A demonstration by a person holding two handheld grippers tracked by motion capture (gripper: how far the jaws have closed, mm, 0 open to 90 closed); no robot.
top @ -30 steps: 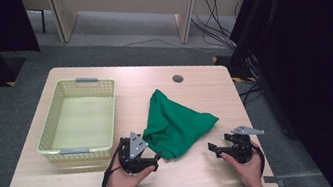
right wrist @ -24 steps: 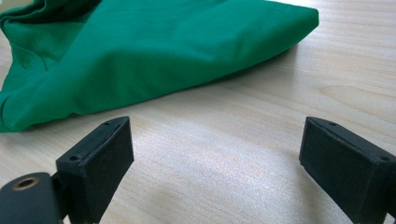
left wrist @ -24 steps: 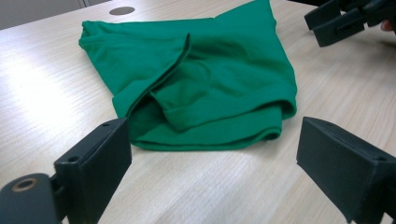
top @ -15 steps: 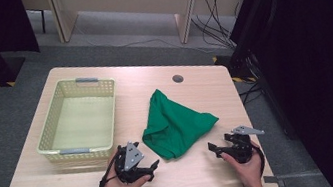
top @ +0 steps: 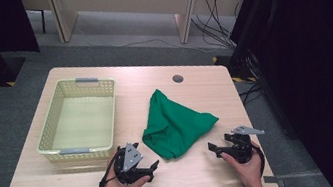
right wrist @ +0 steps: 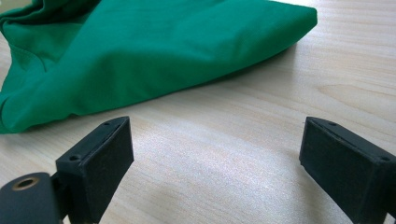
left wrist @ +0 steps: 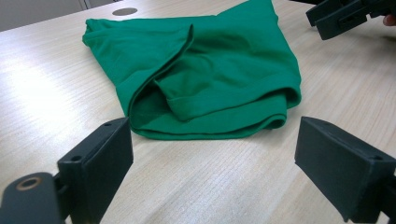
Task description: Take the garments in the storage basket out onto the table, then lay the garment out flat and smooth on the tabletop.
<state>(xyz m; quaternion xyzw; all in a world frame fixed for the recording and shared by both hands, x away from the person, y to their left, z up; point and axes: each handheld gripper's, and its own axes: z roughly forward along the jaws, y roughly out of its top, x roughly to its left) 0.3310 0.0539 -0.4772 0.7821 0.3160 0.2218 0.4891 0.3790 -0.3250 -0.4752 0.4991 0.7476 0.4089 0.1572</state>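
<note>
green cloth lies crumpled between left hand-held gripper and right hand-held gripper, both seemingly released.

Counter: pale wood, middle of the frame, with a small round hole near its far edge.
Basket: pale yellow, plastic, left of centre, nothing inside.
Green cloth: crumpled heap at centre, right of the basket, apart from it.
Left gripper: lower centre-left, held in a hand, fingers just short of the cloth's near edge.
Right gripper: lower right, held in a hand, fingers pointing left, near the cloth's right corner.
</note>
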